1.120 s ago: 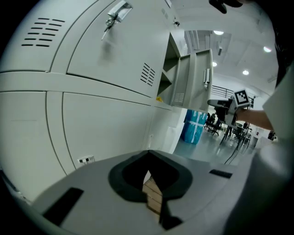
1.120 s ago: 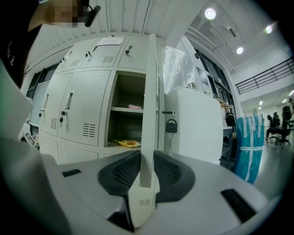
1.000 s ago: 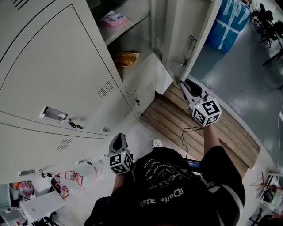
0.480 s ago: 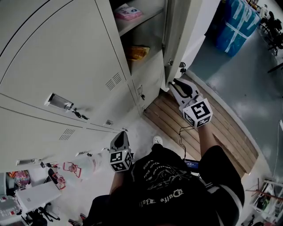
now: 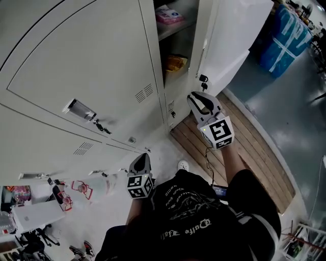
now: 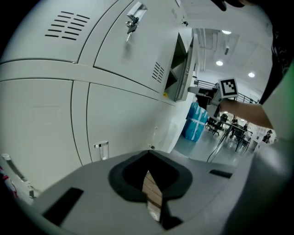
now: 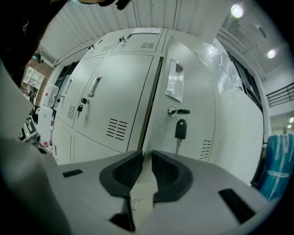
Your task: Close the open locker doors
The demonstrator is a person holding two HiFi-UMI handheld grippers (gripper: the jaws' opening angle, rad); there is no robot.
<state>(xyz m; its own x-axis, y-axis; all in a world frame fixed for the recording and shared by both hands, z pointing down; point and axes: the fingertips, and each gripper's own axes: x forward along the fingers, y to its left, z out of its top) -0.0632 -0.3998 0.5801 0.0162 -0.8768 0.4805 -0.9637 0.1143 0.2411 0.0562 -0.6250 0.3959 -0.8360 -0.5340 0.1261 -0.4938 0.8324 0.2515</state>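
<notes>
A pale grey locker bank (image 5: 76, 76) fills the left of the head view. One tall door (image 5: 229, 46) stands partly open, its key (image 5: 202, 80) hanging in the lock. My right gripper (image 5: 196, 99) points at the door's outer face just below that key. In the right gripper view the key (image 7: 180, 128) and a narrow dark seam (image 7: 149, 105) sit ahead of my right gripper (image 7: 147, 158). Its jaws have just been closing to a narrow gap with nothing between them. My left gripper (image 5: 140, 160) hangs low by the closed lower doors. In the left gripper view my left gripper (image 6: 148, 167) is shut and empty.
Inside the open locker lie a pink packet (image 5: 169, 14) and an orange packet (image 5: 175, 62). A wooden pallet (image 5: 244, 148) covers the floor by the door. A blue bag (image 5: 288, 35) stands at the far right. A bottle (image 5: 94, 186) and a white box (image 5: 33, 216) sit at the lower left.
The open door has swung far toward the locker, with my right gripper moving left along with it. The gap showing the shelves has narrowed. My left gripper has hardly shifted.
</notes>
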